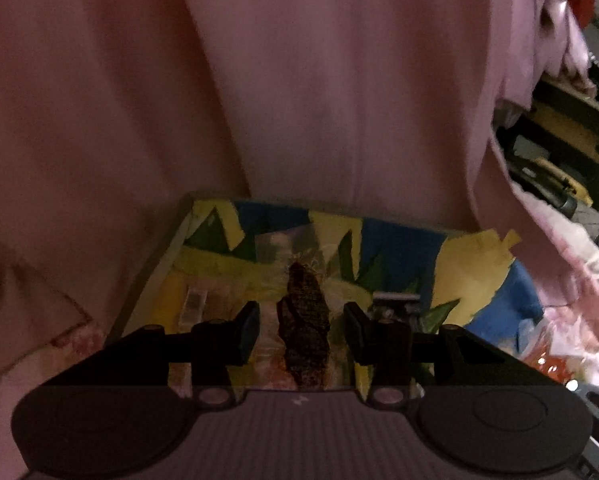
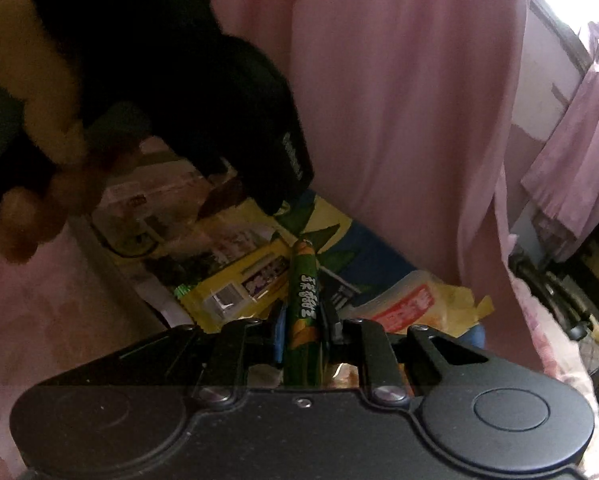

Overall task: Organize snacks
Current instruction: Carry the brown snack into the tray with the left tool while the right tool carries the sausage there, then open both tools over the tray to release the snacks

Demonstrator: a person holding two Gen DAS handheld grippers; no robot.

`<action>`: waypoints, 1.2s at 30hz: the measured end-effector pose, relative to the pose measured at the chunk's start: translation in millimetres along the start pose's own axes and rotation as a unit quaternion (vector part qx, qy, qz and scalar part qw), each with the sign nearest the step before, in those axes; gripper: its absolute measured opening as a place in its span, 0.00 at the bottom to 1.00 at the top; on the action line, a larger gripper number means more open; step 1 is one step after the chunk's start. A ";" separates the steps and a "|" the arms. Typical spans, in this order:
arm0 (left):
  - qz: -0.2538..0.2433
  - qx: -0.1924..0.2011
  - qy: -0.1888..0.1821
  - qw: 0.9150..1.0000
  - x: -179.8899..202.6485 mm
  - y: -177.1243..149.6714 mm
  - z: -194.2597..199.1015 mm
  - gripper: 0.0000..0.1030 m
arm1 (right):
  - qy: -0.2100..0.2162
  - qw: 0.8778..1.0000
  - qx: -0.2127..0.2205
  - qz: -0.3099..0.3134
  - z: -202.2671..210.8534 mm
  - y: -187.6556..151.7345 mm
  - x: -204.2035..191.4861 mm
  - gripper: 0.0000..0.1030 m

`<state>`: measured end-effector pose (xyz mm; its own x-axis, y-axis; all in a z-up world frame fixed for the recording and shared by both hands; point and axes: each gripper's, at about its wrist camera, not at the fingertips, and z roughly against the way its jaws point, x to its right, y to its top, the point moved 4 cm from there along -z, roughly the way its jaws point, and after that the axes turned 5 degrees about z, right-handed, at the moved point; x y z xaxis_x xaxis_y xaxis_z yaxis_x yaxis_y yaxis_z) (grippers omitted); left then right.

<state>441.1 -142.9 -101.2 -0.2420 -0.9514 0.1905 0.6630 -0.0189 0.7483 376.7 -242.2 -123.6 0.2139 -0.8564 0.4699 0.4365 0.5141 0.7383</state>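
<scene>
Left tool [image 1: 299, 330]: black, ribbed grey housing, two round covers. Right tool [image 2: 302, 330]: black, blue pads, silver screws.

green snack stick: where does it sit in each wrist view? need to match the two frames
Left wrist view: not in it; a dark brown snack piece lies between that gripper's fingers instead.
Right wrist view: lower centre, the green snack stick clamped upright in the picture in the right gripper.
Shared landmark: the colourful box with blue, yellow and green print, in front of the pink curtain.
</scene>
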 end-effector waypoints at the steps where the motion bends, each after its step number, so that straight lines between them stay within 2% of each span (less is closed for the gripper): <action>1: 0.004 -0.004 0.005 1.000 -0.6 -1.3 -0.9 0.48 | 0.000 1.000 -0.001 -0.004 -1.0 0.5 -0.5 0.18; 7: 0.011 -0.017 0.017 1.000 -1.0 -6.5 -7.7 0.49 | 0.002 1.000 -0.002 -0.009 -3.1 0.6 -0.9 0.19; 11: 0.024 -0.032 0.036 0.999 -3.4 -8.6 -7.6 0.52 | 0.001 1.000 0.003 -0.024 0.4 1.9 4.5 0.31; 13: 0.028 -0.027 0.038 0.999 -3.6 -7.5 -1.0 0.65 | -0.001 0.999 0.007 -0.032 3.7 2.8 9.0 0.31; 14: 0.028 -0.022 0.039 0.999 -3.1 -6.2 4.0 0.67 | -0.003 0.999 0.009 -0.035 7.0 3.1 10.6 0.32; 19: 0.020 0.007 0.027 0.999 4.0 6.4 39.1 0.80 | -0.019 0.998 0.031 -0.053 37.3 9.1 19.2 0.43; 24: 0.007 0.057 0.017 0.998 15.3 15.9 88.5 0.88 | -0.042 0.994 0.072 -0.072 81.2 21.3 37.6 0.62; 28: 0.009 0.102 0.014 0.995 21.3 18.5 135.7 0.97 | -0.058 0.988 0.112 -0.090 125.8 29.3 50.5 0.71; 30: 0.015 0.126 0.014 0.992 23.2 16.6 160.4 0.99 | -0.066 0.984 0.133 -0.101 150.5 30.2 55.1 0.80; 34: 0.024 0.154 0.013 0.988 23.8 6.6 199.9 0.99 | -0.072 0.977 0.163 -0.118 195.2 27.5 59.3 0.83; 36: 0.027 0.164 0.014 0.986 24.1 -1.3 218.8 1.00 | -0.072 0.974 0.173 -0.127 216.8 23.6 60.7 0.88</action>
<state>279.4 -98.6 41.4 -0.1904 -0.9562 0.2224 0.4085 0.1289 0.9036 210.5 -271.8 27.2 0.0017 -0.9554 0.2952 0.1334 0.2928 0.9468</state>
